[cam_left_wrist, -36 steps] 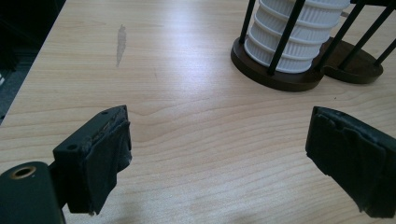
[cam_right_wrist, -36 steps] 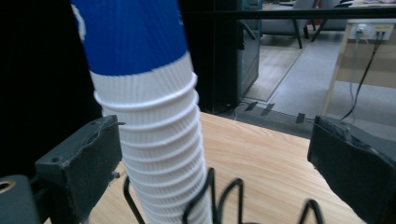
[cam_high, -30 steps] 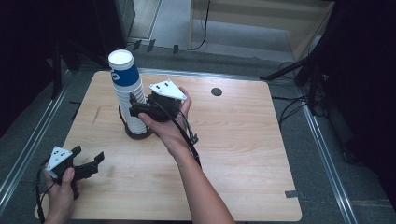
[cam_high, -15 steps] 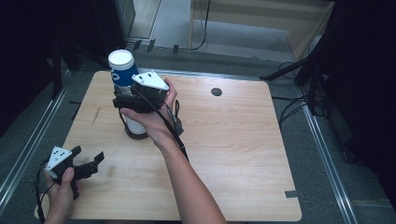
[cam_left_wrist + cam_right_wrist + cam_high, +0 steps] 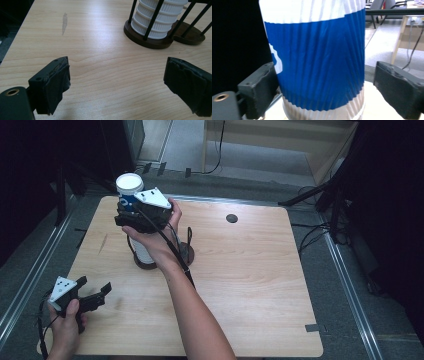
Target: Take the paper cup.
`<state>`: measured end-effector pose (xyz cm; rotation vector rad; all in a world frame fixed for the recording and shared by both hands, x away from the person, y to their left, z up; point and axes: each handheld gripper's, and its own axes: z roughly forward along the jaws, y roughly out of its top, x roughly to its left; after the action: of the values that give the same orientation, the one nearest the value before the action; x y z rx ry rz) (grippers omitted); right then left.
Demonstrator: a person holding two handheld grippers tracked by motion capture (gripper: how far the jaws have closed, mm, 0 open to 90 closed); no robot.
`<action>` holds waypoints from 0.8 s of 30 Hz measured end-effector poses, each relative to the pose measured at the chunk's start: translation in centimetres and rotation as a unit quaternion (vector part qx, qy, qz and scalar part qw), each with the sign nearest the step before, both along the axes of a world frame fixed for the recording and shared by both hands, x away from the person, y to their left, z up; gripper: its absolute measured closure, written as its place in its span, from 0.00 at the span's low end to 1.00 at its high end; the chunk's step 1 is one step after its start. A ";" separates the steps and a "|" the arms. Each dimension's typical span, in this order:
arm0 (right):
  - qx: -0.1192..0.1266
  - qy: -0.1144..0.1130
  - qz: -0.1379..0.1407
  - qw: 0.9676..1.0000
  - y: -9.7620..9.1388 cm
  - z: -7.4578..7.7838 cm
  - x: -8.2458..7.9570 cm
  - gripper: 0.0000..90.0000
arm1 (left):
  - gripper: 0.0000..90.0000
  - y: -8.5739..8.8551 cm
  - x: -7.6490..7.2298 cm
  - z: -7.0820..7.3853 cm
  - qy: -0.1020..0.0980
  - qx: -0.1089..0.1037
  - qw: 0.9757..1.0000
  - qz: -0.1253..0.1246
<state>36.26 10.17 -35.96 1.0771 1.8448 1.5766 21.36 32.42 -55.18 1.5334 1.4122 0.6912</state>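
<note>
A tall stack of white ribbed paper cups (image 5: 143,251) stands in a holder with black rods and a dark round base (image 5: 152,40) at the table's back left. The top cup (image 5: 129,189) is blue and white. My right gripper (image 5: 126,215) is up at that top cup, open, with the blue cup (image 5: 317,55) between its jaws; the left pad (image 5: 262,87) is close against it and the right pad (image 5: 398,91) stands apart. My left gripper (image 5: 95,285) hovers open near the front left corner, nothing between its pads (image 5: 53,85).
A second dark round base (image 5: 186,252) with thin rods sits just right of the cup holder. The wooden table (image 5: 260,285) has a black round grommet (image 5: 231,218) at the back and a pale smear (image 5: 64,22) on its left side.
My right gripper has risen and shifted left, from the lower part of the stack up to the blue top cup. The left gripper has stayed put.
</note>
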 end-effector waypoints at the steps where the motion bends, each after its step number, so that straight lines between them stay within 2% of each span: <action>1: 0.001 -0.002 0.002 1.000 0.1 0.0 0.0 0.13 | 0.08 0.0 0.0 0.0 0.000 0.000 1.000 0.000; 4: 0.001 -0.010 0.002 1.000 0.3 -0.1 -0.1 0.18 | 0.08 0.0 0.0 0.0 0.000 -0.001 1.000 0.000; 13: -0.001 -0.023 -0.004 1.000 0.5 0.1 -0.4 0.21 | 0.08 0.0 0.0 0.0 -0.001 -0.002 1.000 0.000; 24: 0.018 -0.035 -0.006 0.999 0.2 1.0 -0.5 0.22 | 0.08 0.0 0.0 0.0 -0.001 -0.001 1.000 -0.001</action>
<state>35.76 10.41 -34.94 1.0326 1.7681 1.6253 21.39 32.46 -55.17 1.5313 1.4102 0.6894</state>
